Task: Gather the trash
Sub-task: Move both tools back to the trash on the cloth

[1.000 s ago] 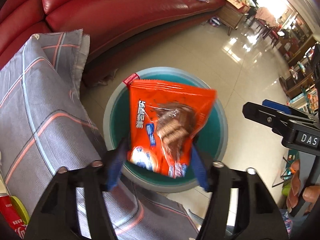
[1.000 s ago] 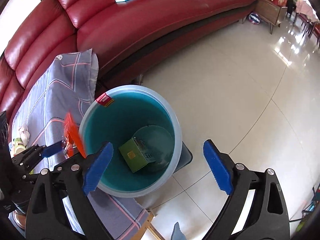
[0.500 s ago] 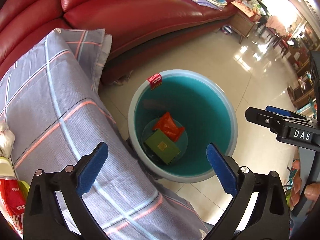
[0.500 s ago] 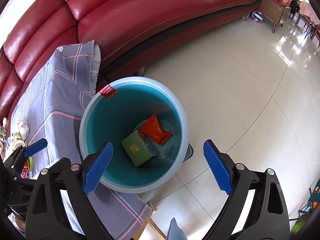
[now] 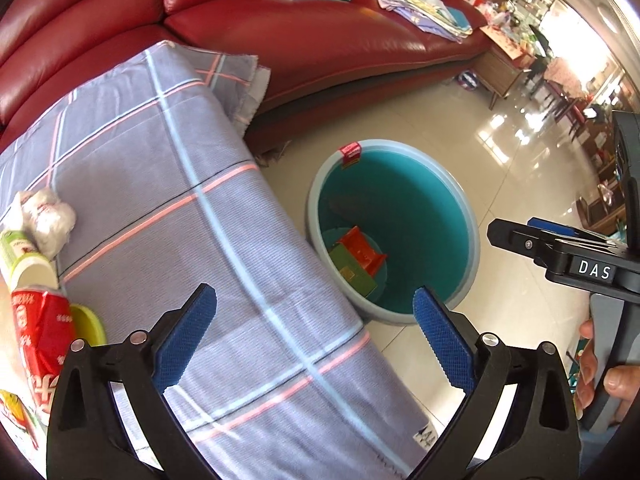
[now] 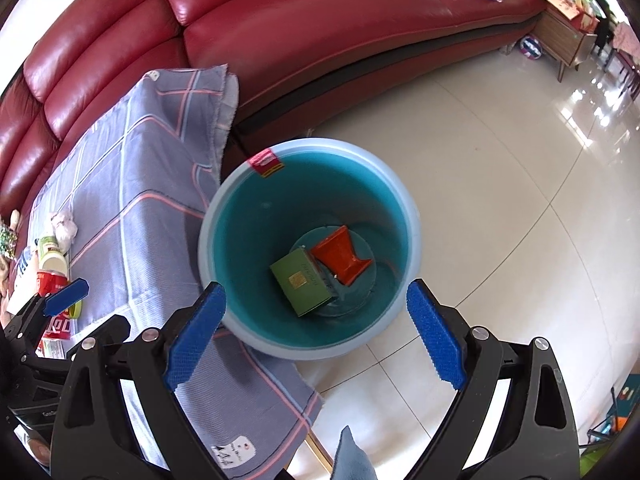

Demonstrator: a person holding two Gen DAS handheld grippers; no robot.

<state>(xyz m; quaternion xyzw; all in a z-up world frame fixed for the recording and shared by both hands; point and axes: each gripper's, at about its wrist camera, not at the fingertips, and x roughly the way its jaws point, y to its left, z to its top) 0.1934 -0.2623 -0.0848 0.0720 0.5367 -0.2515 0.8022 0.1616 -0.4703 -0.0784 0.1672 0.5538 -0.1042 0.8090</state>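
Left wrist: orange packet (image 5: 362,249) now binned.

Layout around the bin

The bin (image 6: 310,248) stands on the floor (image 6: 500,200), just right of the cloth-covered table (image 6: 120,220) and before the sofa (image 6: 320,32). Inside the bin, a box (image 6: 302,282) and wrapper (image 6: 340,256) touch.

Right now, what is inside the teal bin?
Inside the teal bin lie a green box and an orange snack wrapper, touching, on the bottom. Anything beneath them is covered.
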